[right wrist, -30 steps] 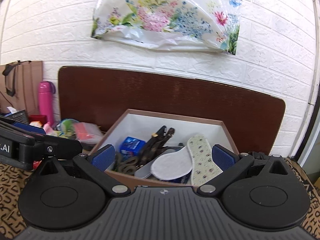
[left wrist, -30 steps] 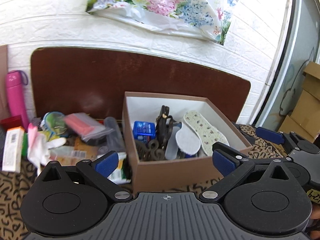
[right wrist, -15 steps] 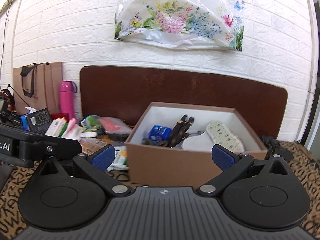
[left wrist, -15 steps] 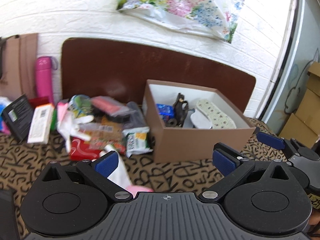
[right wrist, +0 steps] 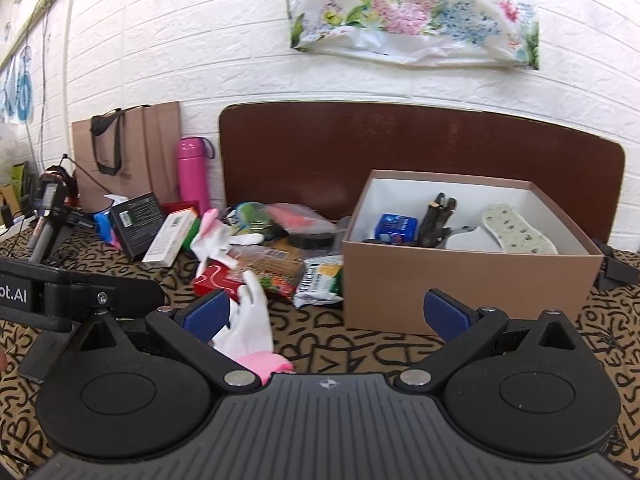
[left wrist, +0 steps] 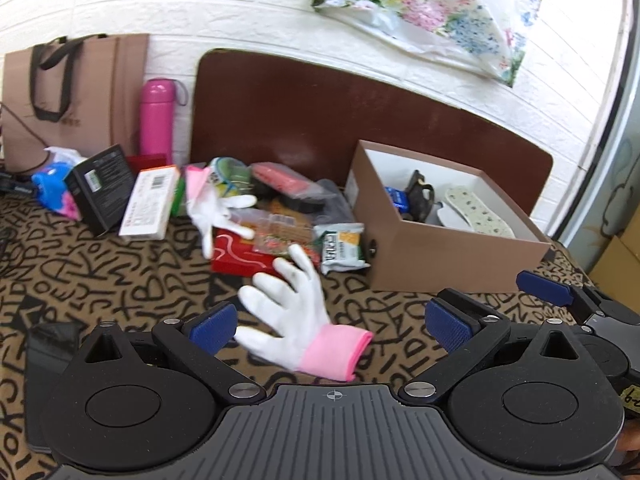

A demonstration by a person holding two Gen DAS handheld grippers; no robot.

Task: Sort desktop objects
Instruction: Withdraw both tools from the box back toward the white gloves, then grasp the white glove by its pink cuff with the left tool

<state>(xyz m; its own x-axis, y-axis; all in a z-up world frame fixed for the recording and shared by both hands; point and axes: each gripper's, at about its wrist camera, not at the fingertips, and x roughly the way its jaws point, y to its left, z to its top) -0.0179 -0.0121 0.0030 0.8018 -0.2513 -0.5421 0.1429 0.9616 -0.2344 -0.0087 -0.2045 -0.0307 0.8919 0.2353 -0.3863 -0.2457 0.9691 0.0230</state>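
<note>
Both hand-held grippers hang with jaws spread wide and nothing between them – the left hand-held gripper (left wrist: 332, 326) low over the patterned surface (left wrist: 100, 276), the right hand-held gripper (right wrist: 326, 318) beside it on the right, its blue-padded tip also showing at the right edge of the left wrist view.

We see a white glove with a pink cuff (left wrist: 298, 316) lying flat on the surface right in front of the left hand-held gripper, nearer its left finger, fingers pointing toward the far clutter. In the right wrist view the same glove sits partly behind the left finger of the right hand-held gripper.

Farther back lies a heap of items: a red box (left wrist: 240, 254), a green-and-white snack packet (left wrist: 340, 246) just left of the brown cardboard box (left wrist: 452, 256), a second white glove (left wrist: 218, 210), a bagged red item (left wrist: 282, 180) and a white carton with an orange end (left wrist: 150, 202). A black box (left wrist: 100, 188) leans to the left of that carton.

We find the cardboard box open at the right – inside it a patterned insole (left wrist: 478, 212), a blue packet (left wrist: 396, 198) and a dark tool-like object (left wrist: 420, 196) we cannot identify.

Against the white brick wall at the far side stand a pink bottle (left wrist: 157, 118), a brown paper bag with dark handles (left wrist: 76, 92) and a dark brown board (left wrist: 340, 120). A floral plastic bag (left wrist: 432, 16) hangs above.
</note>
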